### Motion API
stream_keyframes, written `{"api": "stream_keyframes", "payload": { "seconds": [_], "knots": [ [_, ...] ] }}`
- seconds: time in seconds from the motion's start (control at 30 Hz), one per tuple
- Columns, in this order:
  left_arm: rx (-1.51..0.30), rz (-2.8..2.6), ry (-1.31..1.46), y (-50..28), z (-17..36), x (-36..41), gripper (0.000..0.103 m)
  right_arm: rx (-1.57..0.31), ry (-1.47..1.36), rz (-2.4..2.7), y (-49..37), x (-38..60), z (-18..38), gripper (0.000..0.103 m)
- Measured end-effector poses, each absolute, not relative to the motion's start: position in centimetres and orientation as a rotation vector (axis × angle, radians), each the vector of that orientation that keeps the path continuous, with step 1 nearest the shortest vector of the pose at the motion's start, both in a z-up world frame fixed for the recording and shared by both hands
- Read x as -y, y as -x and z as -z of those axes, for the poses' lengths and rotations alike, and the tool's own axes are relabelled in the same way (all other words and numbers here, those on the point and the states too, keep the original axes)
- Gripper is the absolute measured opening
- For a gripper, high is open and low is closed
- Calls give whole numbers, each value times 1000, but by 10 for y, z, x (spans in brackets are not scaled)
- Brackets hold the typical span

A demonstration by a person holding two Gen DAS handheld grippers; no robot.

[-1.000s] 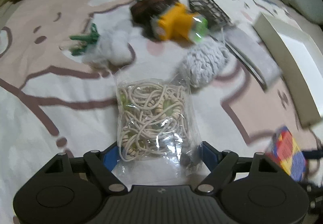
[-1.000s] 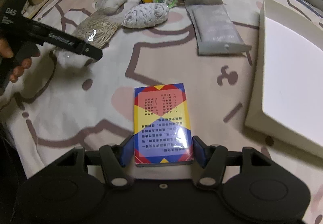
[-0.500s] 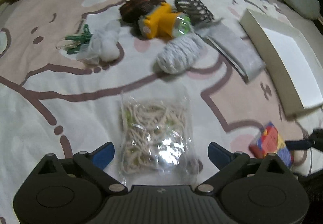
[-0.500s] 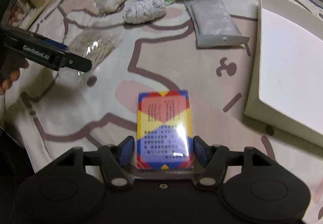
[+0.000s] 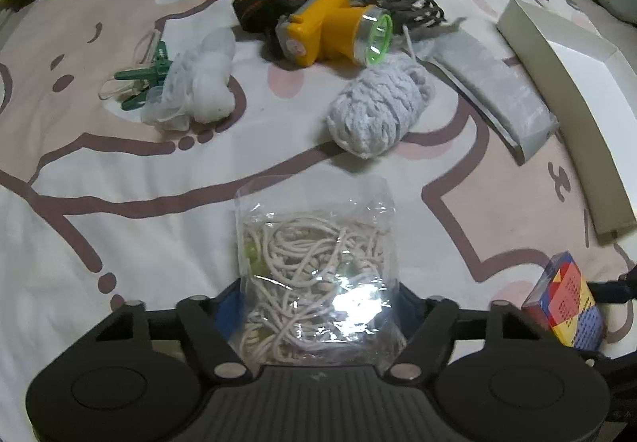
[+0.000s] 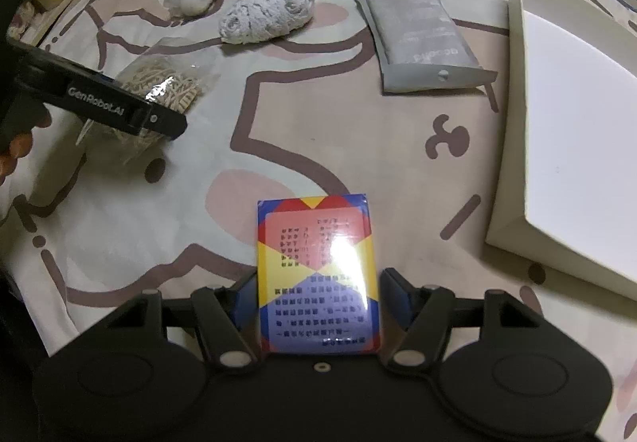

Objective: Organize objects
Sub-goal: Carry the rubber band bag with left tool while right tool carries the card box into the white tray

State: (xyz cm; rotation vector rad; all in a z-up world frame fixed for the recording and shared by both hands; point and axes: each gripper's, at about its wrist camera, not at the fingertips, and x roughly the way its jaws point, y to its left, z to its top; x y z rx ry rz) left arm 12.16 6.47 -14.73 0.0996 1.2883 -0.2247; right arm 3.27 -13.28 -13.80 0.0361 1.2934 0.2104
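The left gripper (image 5: 318, 302) is closing on the clear bag of cord (image 5: 314, 274), which is sitting squarely between its fingers and reaching forward of the tips; both blue pads are pressing the bag's sides. Half a second ago these fingers were spread wide with the bag lying loose between them. The bag is holding tangled cream cord with a few green bits, and glare is showing on the plastic.

The right gripper (image 6: 318, 302) is gripping the multicoloured card box (image 6: 316, 270), centred between its fingers and extending ahead of them, as it was half a second ago. The box is showing red, yellow and blue panels with small dark print. The white tray (image 6: 565, 147) is lying ahead to the right.
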Motion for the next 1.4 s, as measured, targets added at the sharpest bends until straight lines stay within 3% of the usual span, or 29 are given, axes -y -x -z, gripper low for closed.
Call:
{"api": "stream_keyframes", "payload": {
  "seconds": [0.13, 0.67, 1.03, 1.4],
  "knots": [
    [-1265, 198, -17, -122, 139, -72, 64, -1277, -22, -225, -33, 132, 135, 60],
    [-1044, 210, 148, -119, 60, -57, 64, -959, -70, -120, -49, 173, 52, 60],
    [-952, 295, 120, -137, 25, 8, 64, -801, -59, 43, -52, 249, 7, 60],
    [-958, 399, 128, -147, 38, 105, 64, -841, -47, 168, -31, 341, 25, 60]
  ]
}}
